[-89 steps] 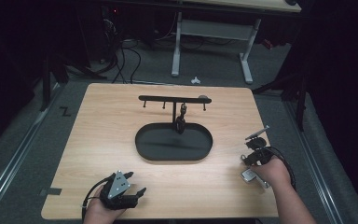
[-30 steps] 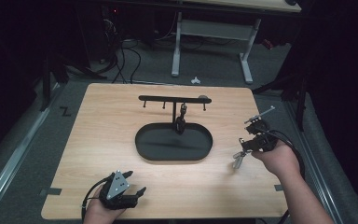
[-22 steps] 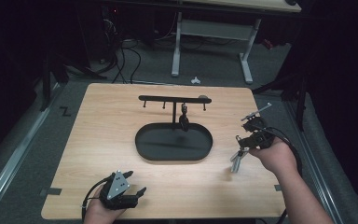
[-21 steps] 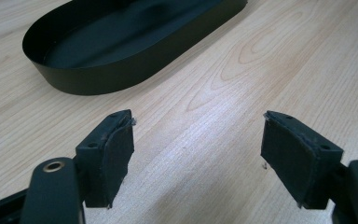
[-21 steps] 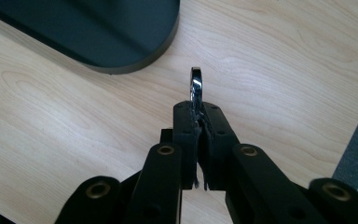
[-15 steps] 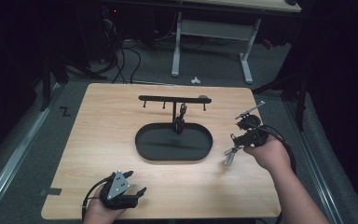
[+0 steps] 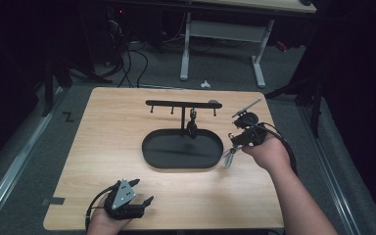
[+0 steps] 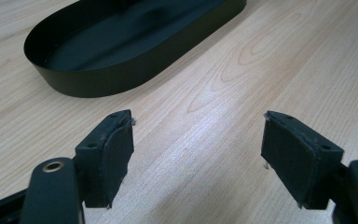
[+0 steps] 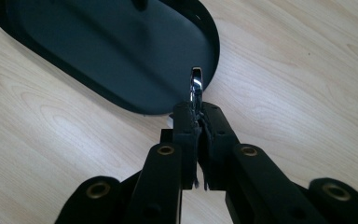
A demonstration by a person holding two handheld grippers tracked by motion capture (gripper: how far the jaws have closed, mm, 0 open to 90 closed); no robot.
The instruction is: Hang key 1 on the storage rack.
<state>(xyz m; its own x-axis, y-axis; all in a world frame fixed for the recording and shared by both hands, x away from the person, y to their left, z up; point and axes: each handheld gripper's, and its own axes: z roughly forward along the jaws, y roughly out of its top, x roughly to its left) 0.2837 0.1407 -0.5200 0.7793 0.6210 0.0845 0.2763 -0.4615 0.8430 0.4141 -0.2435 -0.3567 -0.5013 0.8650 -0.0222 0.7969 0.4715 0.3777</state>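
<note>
1. Left tool: at the near edge of the worktop, well short of the oval black tray. In the left gripper view its pads stand wide apart with only bare wood between them. Risk: low. It rests idle, but if needed to steady the tray it is too far off to help.

2. Right tool: just off the tray's right end, jaws pressed together on a small shiny metal piece, apparently a hook or clip. In the right gripper view only a thin silver tip stands clear of the pads, above the tray's rim. Risk: the hold looks narrow and edge-on, so the piece could twist or slip out and drop onto the wood beside the tray instead of inside it.

3. Tray: centre of the worktop, thin upright wall. Risk: a low carry could knock the rim and shove the tray sideways.

4. Hanger stand: rises from the tray's far side, crossbar with small pegs, one dark item already hanging. Risk: if the piece belongs on a peg, the pegs look tiny, and a misaligned approach could miss or tip the stand.
</note>
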